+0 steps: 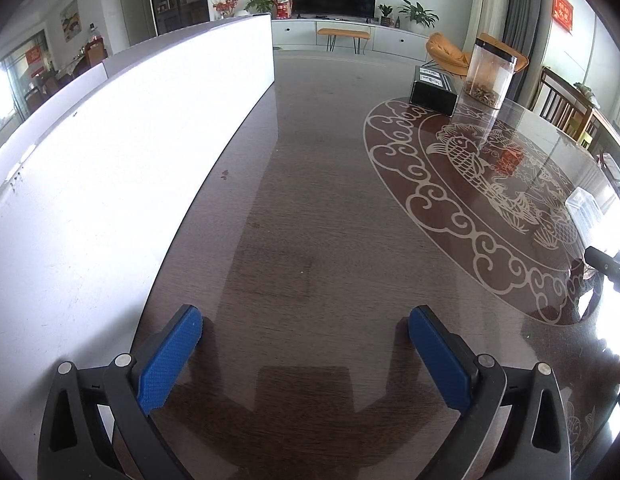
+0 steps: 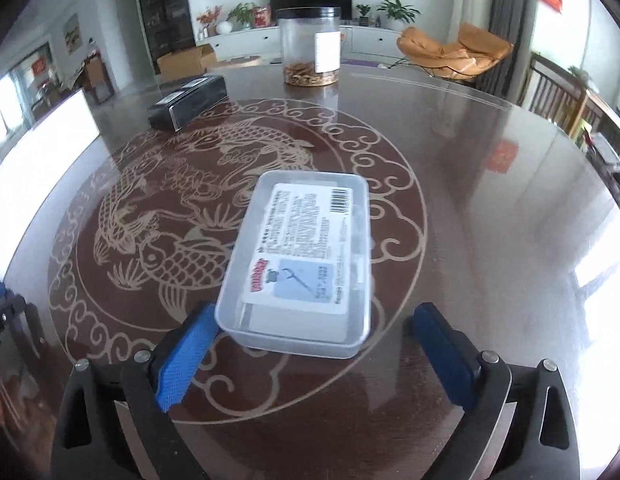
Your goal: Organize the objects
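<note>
A clear lidded plastic box (image 2: 306, 248) with a printed label lies flat on the glass-topped table (image 2: 489, 240), over the fish pattern. My right gripper (image 2: 313, 312) is open, and the box's near end sits between its blue pads. The left pad (image 2: 186, 352) is at the box's near left corner; the right pad stands apart from it. My left gripper (image 1: 305, 314) is open over bare dark wood with nothing between its fingers. The box (image 1: 585, 208) shows faintly at the right edge of the left wrist view.
A clear jar (image 2: 310, 46) with a black lid and brown bits stands at the table's far side. A black box (image 2: 190, 100) lies to its left. A white board (image 1: 110, 160) stands along the table's left side. Chairs stand beyond the right edge.
</note>
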`<state>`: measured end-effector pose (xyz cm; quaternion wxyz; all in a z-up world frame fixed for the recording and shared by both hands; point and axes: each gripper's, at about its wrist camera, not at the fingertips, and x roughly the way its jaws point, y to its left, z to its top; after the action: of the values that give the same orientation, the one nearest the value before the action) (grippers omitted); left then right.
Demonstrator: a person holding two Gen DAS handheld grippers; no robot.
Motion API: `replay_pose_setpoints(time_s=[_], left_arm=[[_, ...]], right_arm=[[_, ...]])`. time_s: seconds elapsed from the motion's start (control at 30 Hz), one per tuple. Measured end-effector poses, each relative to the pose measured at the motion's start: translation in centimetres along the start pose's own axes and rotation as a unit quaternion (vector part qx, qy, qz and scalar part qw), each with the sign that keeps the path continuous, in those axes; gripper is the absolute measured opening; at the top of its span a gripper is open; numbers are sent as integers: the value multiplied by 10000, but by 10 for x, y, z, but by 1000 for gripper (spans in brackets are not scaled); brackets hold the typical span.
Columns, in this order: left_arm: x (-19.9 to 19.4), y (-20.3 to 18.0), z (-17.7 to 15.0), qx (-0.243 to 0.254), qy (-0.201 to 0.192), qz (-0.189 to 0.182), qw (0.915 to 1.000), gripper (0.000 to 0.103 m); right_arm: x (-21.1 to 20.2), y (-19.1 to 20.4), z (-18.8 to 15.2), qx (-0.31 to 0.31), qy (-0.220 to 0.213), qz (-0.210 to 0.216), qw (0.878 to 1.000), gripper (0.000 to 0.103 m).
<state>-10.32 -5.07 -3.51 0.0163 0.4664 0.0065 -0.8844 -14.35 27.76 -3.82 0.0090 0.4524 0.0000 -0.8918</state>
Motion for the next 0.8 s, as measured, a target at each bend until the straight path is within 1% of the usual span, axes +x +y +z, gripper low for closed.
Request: replay_pose_setpoints(time_s=[0.1,0.27,0.37,0.47,0.63,0.8], left_arm=[[1,-2,1,-22,4,55,10000,103],[6,-13,8,-186,33,184,9997,103],[15,-31,22,-76,41,100,9999,103],[28,-55,42,158,42,-71,9998,103],[60,-95,89,648,47,-418,9970,103],[90,-126,134,912,42,-596,9940,103]], right_arm=[[-3,-1,-3,-15,-64,65,10000,98],[-2,-3,-3,55,-79,8,10000,98],[-1,-3,-1,40,-73,16,10000,98],[0,-3,0,41,-72,79,9999,98],[1,-2,1,32,-72,77,9999,98],[1,-3,1,76,-87,162,9998,98]])
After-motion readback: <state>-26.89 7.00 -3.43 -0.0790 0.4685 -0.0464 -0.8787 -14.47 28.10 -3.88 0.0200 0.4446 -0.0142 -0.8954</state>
